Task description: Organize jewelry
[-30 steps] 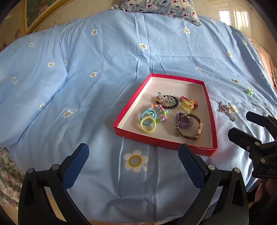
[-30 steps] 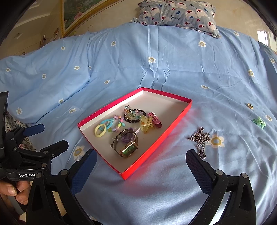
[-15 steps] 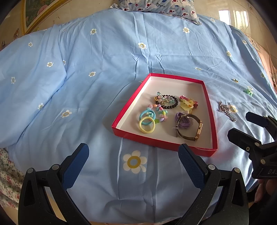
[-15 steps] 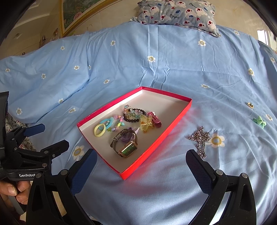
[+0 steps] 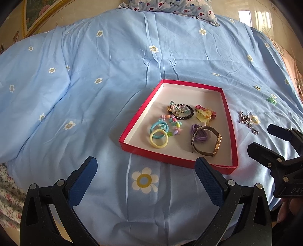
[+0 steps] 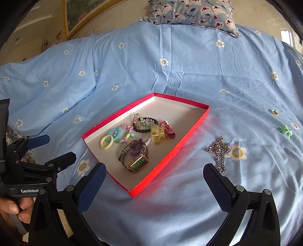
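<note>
Our left tool [image 5: 145, 176] hangs low over the near edge of the bed with its blue-padded fingers spread wide and nothing between them, and our right tool [image 6: 154, 179] sits the same way, wide apart and holding nothing. Between the two views we see the shallow red cardboard box with a white inside [image 5: 136, 115] lying flat on the light blue daisy-print bedcover [image 5: 106, 62], just beyond the left tool and ahead-left of the right one. Inside it lie a yellow hair ring [image 5: 158, 141] touching a turquoise hair ring [image 5: 158, 127], a string of pastel beads [image 5: 175, 124], a dark bead bracelet [image 5: 181, 111] overlapped by clear coloured beads, a yellow and pink hair clip [image 5: 205, 114], and a gold rectangular wristwatch with a grey strap [image 6: 135, 158] resting on a purple hair tie [image 5: 198, 132]. Outside the box, on the cover to its right, a silver chain necklace [image 6: 218, 153] lies in a loose heap, near the right tool's right finger. Farther right lie a small green bow [image 6: 285, 130] and a small gold ring-like piece [image 6: 274, 112], well apart from the box. A patterned pillow [image 6: 193, 11] rests at the head of the bed.
</note>
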Demonstrator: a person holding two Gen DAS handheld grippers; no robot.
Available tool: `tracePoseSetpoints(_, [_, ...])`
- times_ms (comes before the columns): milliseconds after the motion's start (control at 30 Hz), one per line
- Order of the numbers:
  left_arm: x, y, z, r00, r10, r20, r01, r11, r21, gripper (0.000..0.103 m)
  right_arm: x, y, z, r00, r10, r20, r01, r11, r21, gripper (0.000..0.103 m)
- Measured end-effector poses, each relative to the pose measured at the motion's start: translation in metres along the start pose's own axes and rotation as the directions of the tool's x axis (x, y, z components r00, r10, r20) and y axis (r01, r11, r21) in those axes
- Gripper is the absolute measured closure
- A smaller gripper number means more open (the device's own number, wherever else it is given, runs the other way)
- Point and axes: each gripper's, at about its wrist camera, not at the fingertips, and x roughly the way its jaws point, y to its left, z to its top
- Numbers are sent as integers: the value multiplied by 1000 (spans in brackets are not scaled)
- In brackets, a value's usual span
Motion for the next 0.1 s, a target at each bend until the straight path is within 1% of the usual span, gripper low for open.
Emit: tracePoseSetpoints(100, [1,0,1,1000,-6,-2,6,1000,-1,0,1,-1,0,1000,1,-1,-1,1000,3,0])
